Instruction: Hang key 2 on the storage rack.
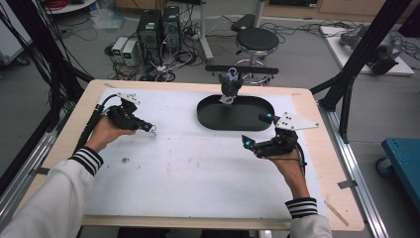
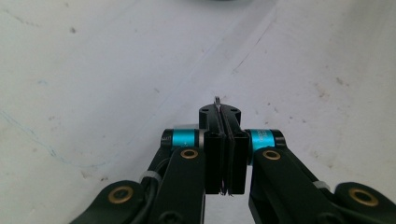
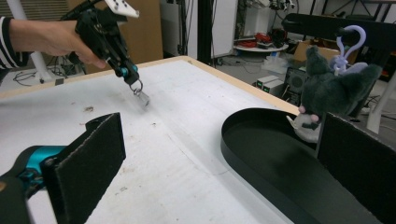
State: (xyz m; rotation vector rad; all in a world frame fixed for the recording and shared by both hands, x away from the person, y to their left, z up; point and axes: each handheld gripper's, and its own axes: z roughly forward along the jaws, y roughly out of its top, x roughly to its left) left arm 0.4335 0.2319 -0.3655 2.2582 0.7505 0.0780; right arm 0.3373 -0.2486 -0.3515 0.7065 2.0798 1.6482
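1 left gripper [image 1: 148, 128] clamped on metal ring [image 3: 138, 88]; right gripper [image 1: 257, 130] jaws apart.

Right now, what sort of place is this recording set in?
Most likely a lab or workshop: desktop computers with tangled cables sit on the floor, a round stool stands behind the table, and black metal framing surrounds it.

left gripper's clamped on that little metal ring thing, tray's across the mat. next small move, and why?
Probably carry the left gripper toward the black oval tray. Its jaws are shut on a small metal ring held clear of the white mat, the tray sits beyond it, and the right gripper waits open beside it.
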